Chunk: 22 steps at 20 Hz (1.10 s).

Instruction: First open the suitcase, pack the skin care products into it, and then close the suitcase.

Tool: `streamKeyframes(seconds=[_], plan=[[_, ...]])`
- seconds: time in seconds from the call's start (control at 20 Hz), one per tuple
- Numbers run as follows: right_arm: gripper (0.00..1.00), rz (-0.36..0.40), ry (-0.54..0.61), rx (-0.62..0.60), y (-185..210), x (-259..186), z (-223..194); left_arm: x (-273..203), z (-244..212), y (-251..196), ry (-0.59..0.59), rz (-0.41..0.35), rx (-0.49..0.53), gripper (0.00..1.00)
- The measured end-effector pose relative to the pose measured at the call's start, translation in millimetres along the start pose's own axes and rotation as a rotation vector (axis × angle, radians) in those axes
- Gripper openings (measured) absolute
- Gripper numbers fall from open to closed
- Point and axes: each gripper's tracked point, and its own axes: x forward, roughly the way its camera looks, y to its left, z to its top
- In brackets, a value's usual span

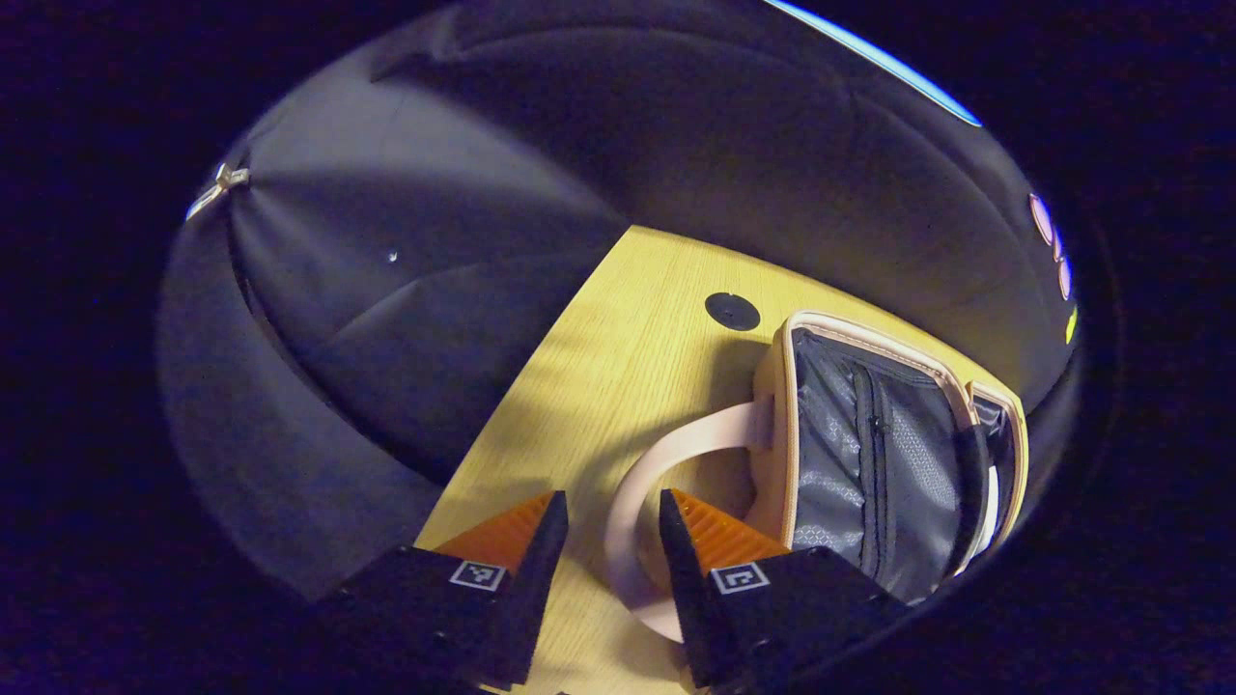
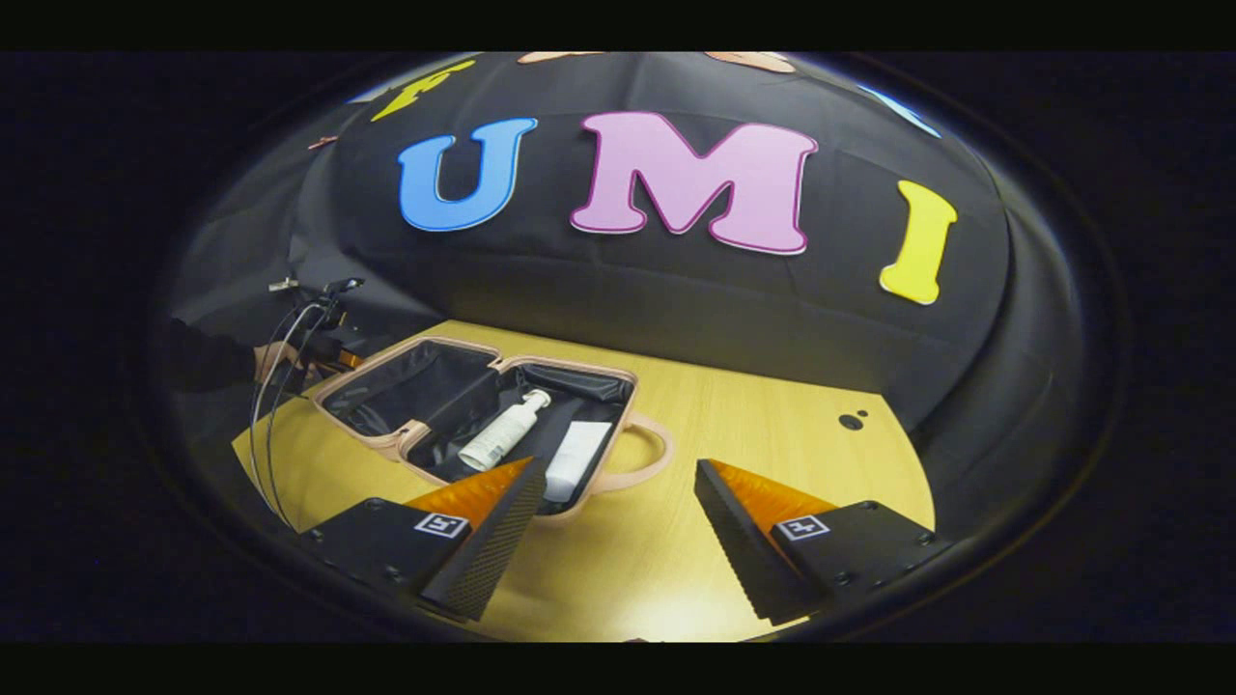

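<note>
In the right gripper view the pink suitcase (image 2: 618,375) lies open on the wooden table (image 2: 772,434), its dark lining showing. A white pump bottle (image 2: 502,431) and a white tube (image 2: 576,458) rest in the half nearer me, which carries a pink handle (image 2: 660,454). My right gripper (image 2: 618,473) hovers open just in front of that half. Far left, a hand holds the left gripper (image 2: 328,347) by the other half. In the left gripper view my left gripper (image 1: 613,507) is open beside the suitcase handle (image 1: 632,483), with the grey mesh-lined half (image 1: 869,454) to its right.
Black cloth walls the booth behind and beside the table. A round black grommet (image 1: 731,311) sits in the tabletop beyond the suitcase, and also shows as a black grommet (image 2: 851,421) at the far right. Cables (image 2: 266,405) hang from the left gripper over the table's left edge.
</note>
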Motion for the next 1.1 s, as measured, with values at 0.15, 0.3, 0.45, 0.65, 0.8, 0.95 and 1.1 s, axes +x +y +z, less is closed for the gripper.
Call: streamKeyframes(seconds=[0.15,0.3,0.45,0.65,0.8,0.95,1.1], plan=[[0.96,-0.003,-0.024,0.013,-2,2,7,3,-5,-3,0.012,-0.041,-0.081,0.48],[0.99,-0.009,-0.022,0.003,-11,2,2,1,-3,-1,-0.012,-0.034,-0.145,0.25],[0.99,-0.017,-0.004,-0.035,-23,1,-7,-7,3,-2,-0.022,0.012,-0.119,0.20],[0.99,-0.017,-0.001,-0.013,-31,1,-8,-55,33,-21,-0.117,0.007,-0.023,0.13],[0.99,-0.017,-0.021,0.050,-40,0,3,-105,63,-39,-0.217,-0.021,0.008,0.11],[0.96,-0.023,-0.046,0.048,-48,-1,20,-171,89,-74,-0.319,-0.061,0.029,0.09],[0.99,-0.029,-0.076,0.052,-64,-9,33,-228,97,-133,-0.385,-0.108,0.051,0.08]])
